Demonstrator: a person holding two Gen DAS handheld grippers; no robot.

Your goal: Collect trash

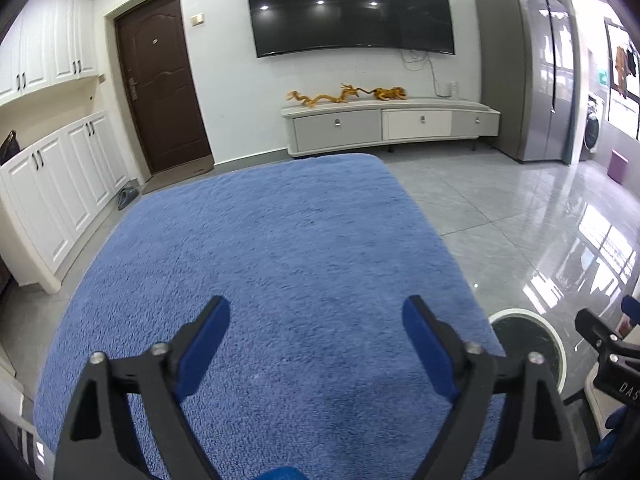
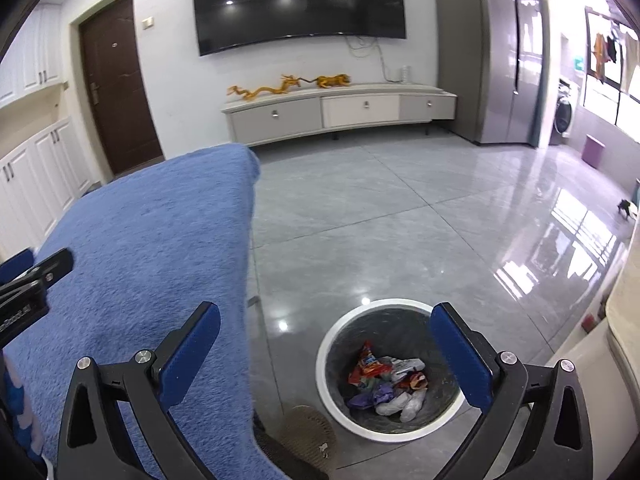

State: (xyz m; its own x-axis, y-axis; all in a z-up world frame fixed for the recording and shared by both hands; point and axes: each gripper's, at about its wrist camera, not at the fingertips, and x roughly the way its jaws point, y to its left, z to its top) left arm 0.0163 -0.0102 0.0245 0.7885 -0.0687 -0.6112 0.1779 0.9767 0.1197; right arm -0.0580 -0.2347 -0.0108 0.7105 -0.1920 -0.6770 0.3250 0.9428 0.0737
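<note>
Grippers hang empty above the blue blanket (image 1: 280, 248) and the bin (image 2: 340, 332).
Left gripper (image 1: 316, 320) and right gripper (image 2: 326, 324) both gape wide, holding nothing; crumpled wrappers (image 2: 384, 384) lie inside.

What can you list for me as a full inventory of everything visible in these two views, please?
blanket: one, blue, covering the surface ahead
trash bin: one, white rim, on the floor beside the blanket
wrappers: several, mixed colours, inside the bin
television: one, black, on the wall
TV cabinet: one, grey-white, under the television
dragon figure: one, golden, on the cabinet
door: one, brown
left gripper: open, empty
right gripper: open, empty, above the bin
</note>
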